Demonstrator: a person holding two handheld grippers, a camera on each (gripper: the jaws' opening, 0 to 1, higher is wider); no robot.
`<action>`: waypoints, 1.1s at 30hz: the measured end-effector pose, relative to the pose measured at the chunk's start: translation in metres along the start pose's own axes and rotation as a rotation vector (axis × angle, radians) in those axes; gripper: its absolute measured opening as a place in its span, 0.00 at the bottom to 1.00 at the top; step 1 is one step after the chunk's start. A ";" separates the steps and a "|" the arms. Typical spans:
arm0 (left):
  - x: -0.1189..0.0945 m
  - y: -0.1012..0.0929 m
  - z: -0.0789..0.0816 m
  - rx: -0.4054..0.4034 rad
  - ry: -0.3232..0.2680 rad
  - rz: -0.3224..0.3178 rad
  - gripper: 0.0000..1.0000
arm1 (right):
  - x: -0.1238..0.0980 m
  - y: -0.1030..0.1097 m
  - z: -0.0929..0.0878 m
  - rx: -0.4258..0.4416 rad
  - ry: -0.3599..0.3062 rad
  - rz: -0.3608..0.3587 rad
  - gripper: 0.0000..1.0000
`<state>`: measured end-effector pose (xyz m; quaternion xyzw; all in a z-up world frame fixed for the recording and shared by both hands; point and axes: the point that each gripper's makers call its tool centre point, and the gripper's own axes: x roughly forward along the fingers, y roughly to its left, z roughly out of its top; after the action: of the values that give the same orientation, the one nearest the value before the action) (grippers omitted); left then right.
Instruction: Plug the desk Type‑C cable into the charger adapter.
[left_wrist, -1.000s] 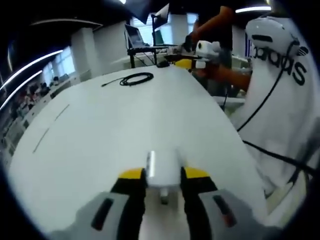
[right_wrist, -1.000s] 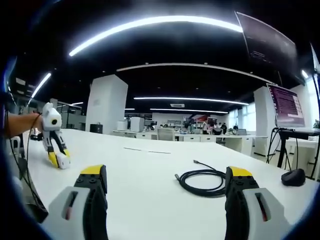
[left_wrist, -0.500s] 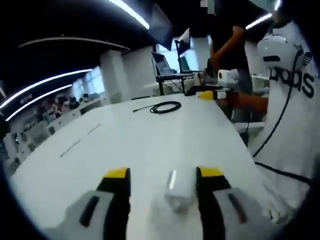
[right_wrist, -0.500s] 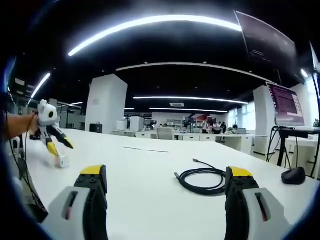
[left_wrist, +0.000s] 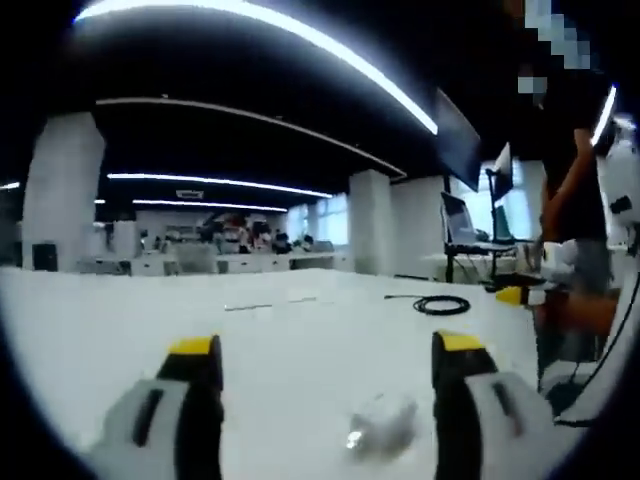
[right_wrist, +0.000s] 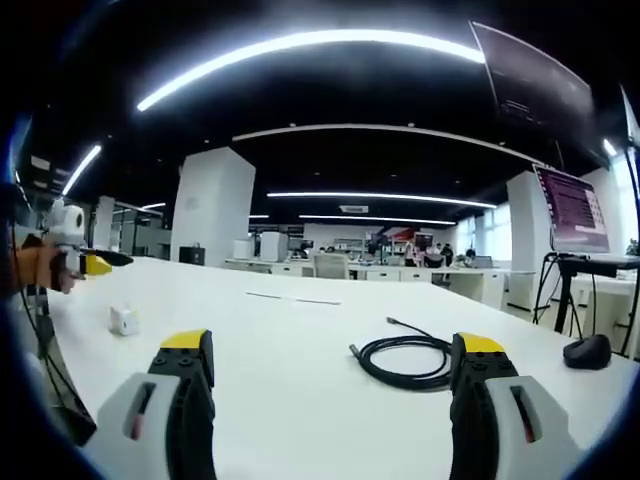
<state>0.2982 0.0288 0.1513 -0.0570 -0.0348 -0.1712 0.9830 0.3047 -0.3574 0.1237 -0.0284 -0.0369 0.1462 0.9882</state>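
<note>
Both grippers (left_wrist: 318, 375) (right_wrist: 335, 385) gape empty; small white charger adapter (right_wrist: 123, 319) and coiled black cable (right_wrist: 400, 361) lie apart on the white table (right_wrist: 300, 340)

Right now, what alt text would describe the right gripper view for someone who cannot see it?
A coiled black cable lies on a white desk between the open jaws of the right tool, apart from both. At far left, a small white charger adapter sits alone on the desk, with the left tool held above it. A laptop on a stand stands at right.
</note>
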 end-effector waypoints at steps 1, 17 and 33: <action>-0.003 0.004 -0.001 -0.010 0.006 0.030 0.97 | 0.000 0.000 0.000 -0.001 -0.001 0.001 1.00; -0.041 0.028 -0.021 0.038 0.032 0.320 1.00 | 0.002 0.002 0.001 -0.002 -0.001 0.009 1.00; -0.040 0.031 -0.020 0.079 0.039 0.336 1.00 | 0.027 -0.049 -0.021 -0.086 0.140 -0.011 0.86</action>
<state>0.2717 0.0683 0.1249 -0.0202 -0.0125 -0.0039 0.9997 0.3464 -0.3974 0.1080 -0.0809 0.0259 0.1367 0.9870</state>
